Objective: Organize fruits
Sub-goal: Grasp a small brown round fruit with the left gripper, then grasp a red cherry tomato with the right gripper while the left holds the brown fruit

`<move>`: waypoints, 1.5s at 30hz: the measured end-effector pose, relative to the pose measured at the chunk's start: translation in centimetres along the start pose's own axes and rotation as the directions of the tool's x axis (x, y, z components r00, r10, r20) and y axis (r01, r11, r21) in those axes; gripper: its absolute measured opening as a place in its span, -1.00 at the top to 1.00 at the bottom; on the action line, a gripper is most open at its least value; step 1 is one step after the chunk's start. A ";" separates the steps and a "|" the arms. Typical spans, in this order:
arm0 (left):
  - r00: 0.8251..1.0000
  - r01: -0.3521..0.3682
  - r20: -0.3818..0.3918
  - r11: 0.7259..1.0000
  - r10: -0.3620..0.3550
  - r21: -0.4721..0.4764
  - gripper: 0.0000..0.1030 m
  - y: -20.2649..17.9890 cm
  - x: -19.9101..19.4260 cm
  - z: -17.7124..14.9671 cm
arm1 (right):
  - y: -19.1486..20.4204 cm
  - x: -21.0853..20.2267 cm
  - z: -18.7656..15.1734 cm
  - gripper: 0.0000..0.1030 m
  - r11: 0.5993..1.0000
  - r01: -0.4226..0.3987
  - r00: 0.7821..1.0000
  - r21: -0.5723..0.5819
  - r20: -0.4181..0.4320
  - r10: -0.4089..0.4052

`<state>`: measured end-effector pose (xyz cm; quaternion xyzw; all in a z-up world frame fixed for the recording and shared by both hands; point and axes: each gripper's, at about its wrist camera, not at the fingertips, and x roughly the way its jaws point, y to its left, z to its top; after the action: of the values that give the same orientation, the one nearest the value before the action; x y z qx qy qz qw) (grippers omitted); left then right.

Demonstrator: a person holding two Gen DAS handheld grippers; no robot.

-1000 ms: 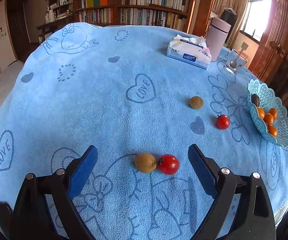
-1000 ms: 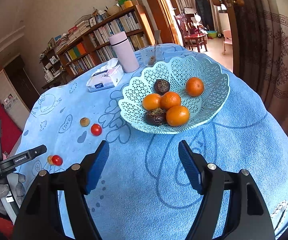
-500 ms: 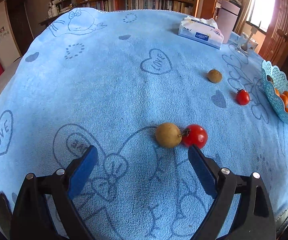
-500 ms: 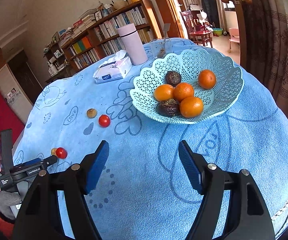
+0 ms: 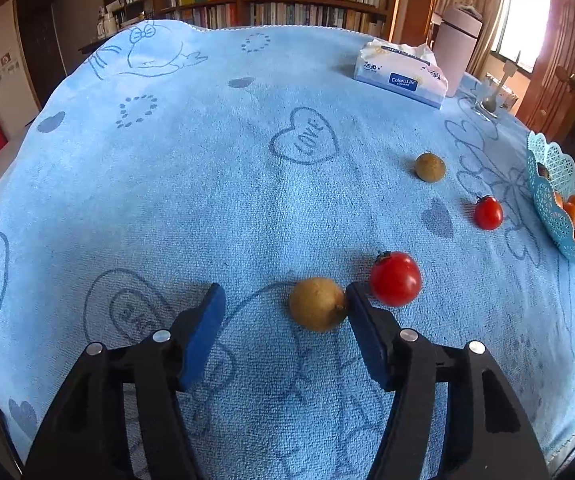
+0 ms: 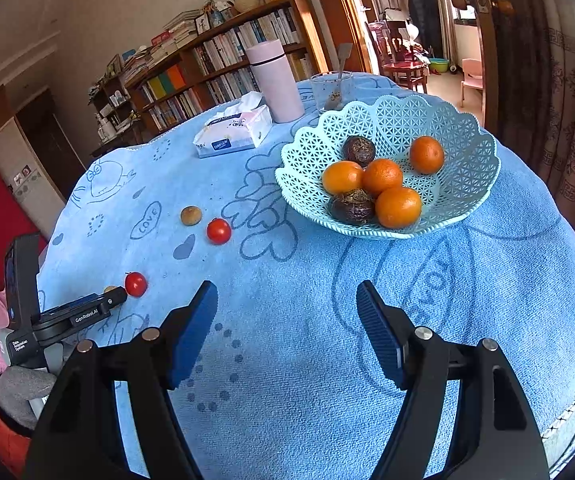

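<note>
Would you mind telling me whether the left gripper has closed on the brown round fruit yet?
Not yet: the left gripper has been closing, but only its right pad touches the brown round fruit; the left pad stands clear.

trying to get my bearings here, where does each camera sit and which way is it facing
Left wrist: on the left gripper, looking down over the blue cloth at a brown fruit and tomato; its closing fingers show.
Right wrist: on the right gripper, facing the fruit basket and bookshelf; its open fingers show, plus the left gripper.
Shared: the tomato, tissue box, basket.
</note>
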<state>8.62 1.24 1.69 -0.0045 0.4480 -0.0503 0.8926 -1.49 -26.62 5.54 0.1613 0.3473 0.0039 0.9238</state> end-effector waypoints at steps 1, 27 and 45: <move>1.000 0.021 0.003 1.000 -0.021 -0.002 0.04 0.0 -0.1 -0.1 | 0.4 0.2 -0.1 -0.43 1.000 -0.004 1.000 -0.009 -0.005 0.004; 0.984 0.038 0.175 0.993 -0.018 -0.111 0.44 6.0 -7.4 -2.3 | 14.3 9.7 -0.2 -0.43 0.937 -0.226 0.956 -0.266 -0.245 0.161; 0.987 0.038 0.158 0.989 -0.015 -0.140 0.43 7.4 -7.4 -2.9 | 17.1 13.0 -0.5 0.44 0.917 -0.228 0.946 -0.327 -0.299 0.129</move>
<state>2.53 9.37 5.49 -0.0780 0.3789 -0.0296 0.9217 9.87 -8.73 2.03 0.0201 0.4475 0.1740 0.8769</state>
